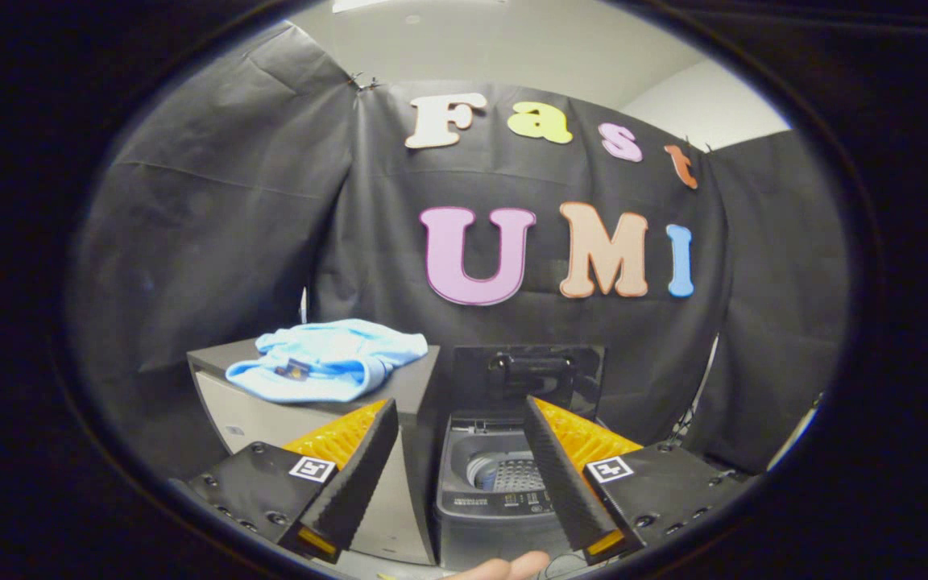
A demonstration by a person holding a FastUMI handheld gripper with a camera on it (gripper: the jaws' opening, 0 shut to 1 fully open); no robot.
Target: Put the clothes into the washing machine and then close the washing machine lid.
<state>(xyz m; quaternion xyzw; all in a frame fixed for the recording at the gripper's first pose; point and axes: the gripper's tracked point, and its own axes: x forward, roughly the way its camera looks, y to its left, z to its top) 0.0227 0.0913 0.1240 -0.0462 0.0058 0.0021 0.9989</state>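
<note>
A fingertip point(512, 566) is showing just beneath the black, ridged two-finger gripper point(460, 419), whose fingers are spreading wide and holding nothing. Between and just beyond them, the small grey top-loading washing machine point(496, 483) is sitting with its dark lid point(530, 374) standing upright. The crumpled light-blue garment point(327, 369) is lying lengthwise across the grey cabinet point(222, 354) beside it.

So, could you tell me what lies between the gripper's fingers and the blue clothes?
Nothing lies between them in the gripper view. The open gripper hangs in the air, and only the bare cabinet top stretches up to the blue clothes.
</note>
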